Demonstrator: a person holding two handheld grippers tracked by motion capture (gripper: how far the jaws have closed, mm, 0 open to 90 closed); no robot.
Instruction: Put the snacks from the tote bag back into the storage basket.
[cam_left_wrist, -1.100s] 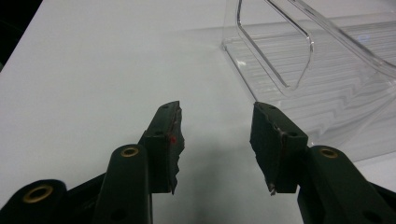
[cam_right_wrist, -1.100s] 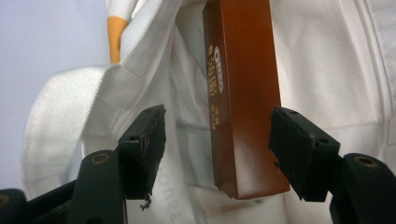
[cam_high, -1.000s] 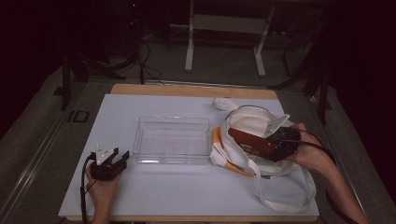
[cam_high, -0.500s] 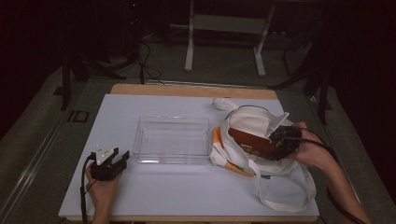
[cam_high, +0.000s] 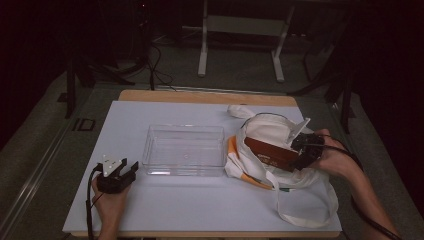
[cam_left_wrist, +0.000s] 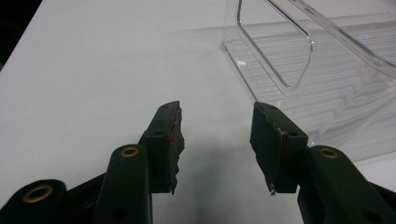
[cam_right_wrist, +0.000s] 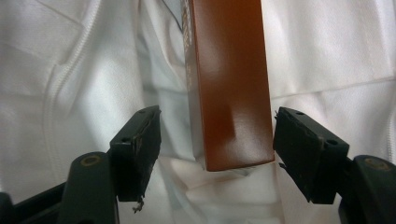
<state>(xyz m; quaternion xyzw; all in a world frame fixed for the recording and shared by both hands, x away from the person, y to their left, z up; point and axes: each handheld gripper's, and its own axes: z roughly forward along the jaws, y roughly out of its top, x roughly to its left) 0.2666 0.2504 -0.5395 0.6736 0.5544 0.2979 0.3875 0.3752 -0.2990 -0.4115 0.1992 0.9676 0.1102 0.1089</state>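
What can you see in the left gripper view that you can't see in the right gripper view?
The left gripper view has the left gripper, open over the white table, with the empty clear plastic box just ahead. The right gripper view has the right gripper, its jaws open on either side of a brown box lying on a white cloth bag. Both share a pair of black jaws rising from the bottom, spread apart and gripping nothing.

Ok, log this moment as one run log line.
left gripper open, idle by clear bin | right gripper open around brown box | box on white bag
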